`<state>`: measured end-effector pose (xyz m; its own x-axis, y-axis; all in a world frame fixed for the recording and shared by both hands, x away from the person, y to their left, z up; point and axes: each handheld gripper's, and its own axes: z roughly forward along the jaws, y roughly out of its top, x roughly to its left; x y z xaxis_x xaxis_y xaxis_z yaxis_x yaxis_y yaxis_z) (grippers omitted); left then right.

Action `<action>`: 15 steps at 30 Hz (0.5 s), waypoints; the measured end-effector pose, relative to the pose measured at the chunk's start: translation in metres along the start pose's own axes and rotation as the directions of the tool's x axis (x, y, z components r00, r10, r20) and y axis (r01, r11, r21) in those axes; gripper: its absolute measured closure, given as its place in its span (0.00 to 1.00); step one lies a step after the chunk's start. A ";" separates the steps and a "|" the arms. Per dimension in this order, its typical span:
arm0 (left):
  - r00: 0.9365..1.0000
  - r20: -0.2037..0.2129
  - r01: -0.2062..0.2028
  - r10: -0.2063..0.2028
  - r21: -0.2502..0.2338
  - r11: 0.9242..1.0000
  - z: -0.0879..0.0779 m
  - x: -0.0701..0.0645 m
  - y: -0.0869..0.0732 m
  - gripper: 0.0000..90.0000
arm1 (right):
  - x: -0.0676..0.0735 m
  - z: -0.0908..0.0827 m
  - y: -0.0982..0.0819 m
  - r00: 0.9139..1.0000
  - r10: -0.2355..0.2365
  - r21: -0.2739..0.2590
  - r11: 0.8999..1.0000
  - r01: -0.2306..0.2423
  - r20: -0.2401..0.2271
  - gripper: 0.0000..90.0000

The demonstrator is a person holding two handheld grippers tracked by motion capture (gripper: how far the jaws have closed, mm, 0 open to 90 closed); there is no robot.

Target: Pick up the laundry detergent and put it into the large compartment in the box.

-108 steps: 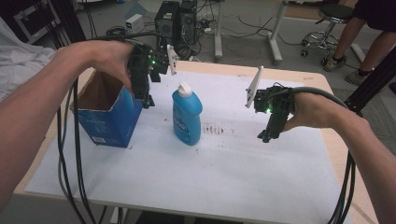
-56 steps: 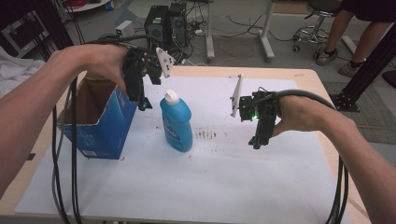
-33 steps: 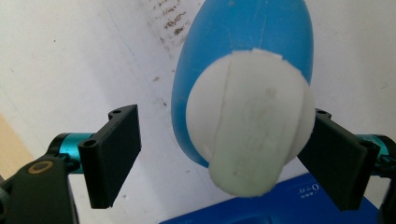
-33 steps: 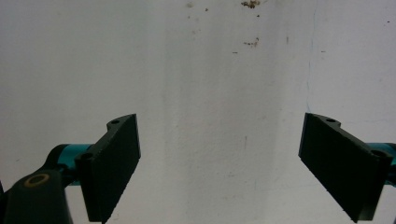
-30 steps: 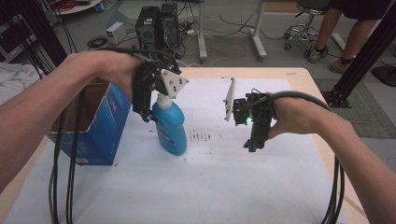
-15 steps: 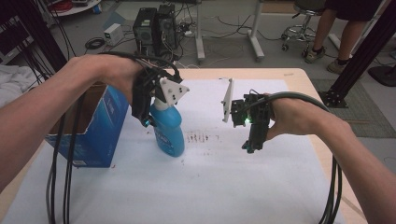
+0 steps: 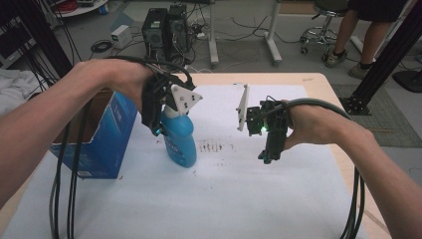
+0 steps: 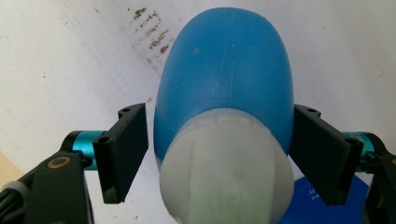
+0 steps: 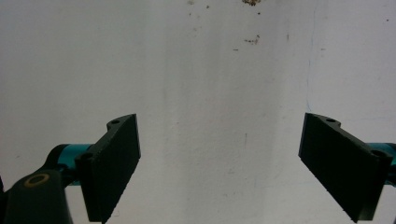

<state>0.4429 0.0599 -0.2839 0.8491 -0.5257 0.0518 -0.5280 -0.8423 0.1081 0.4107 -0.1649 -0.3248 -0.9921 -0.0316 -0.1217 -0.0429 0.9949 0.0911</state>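
Item: blue plastic bottle with white cap (image 7: 180,138), upright on the white-covered table (image 7: 259,199), just right of the blue cardboard box (image 7: 102,144).
Left gripper (image 8: 217,154): jaws have just been closing around the bottle's shoulders; right pad touching, left pad a sliver off, so no grip yet.
Right gripper (image 9: 219,163): jaws wide apart, nothing between, hovering at right.
Change: the left gripper has come onto the bottle since a moment ago.
Meaning: a lift probably follows.

One blue bottle (image 7: 180,142), one blue box (image 7: 107,144), two claws.

No legible text: label on blue bottle (image 7: 180,142) and print on blue box (image 7: 107,144) too blurred to read.
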 end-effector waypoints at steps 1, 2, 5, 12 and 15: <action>1.000 0.002 -0.012 0.012 0.013 1.000 0.000 0.001 0.000 0.26 | 0.000 0.000 0.000 1.000 0.001 0.002 1.000 -0.001 0.000 0.13; 1.000 0.004 -0.010 0.010 0.007 1.000 0.000 0.001 0.001 0.27 | 0.000 0.000 0.000 1.000 0.001 0.003 1.000 -0.001 0.001 0.13; 1.000 0.004 -0.010 0.010 0.002 1.000 0.000 0.001 0.001 0.28 | 0.000 0.000 -0.001 1.000 0.001 0.003 1.000 -0.001 0.001 0.13; 1.000 0.007 -0.003 0.003 -0.004 1.000 -0.001 0.001 0.002 0.29 | -0.001 0.001 -0.002 1.000 0.002 0.007 1.000 -0.002 0.004 0.13; 1.000 0.012 -0.006 0.006 0.000 1.000 -0.001 0.001 0.002 0.31 | -0.001 0.001 -0.002 1.000 0.001 0.010 1.000 -0.001 0.004 0.13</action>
<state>0.4427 0.0579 -0.2823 0.8455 -0.5325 0.0410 -0.5335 -0.8389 0.1075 0.4116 -0.1666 -0.3262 -0.9916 -0.0307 -0.1253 -0.0411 0.9959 0.0809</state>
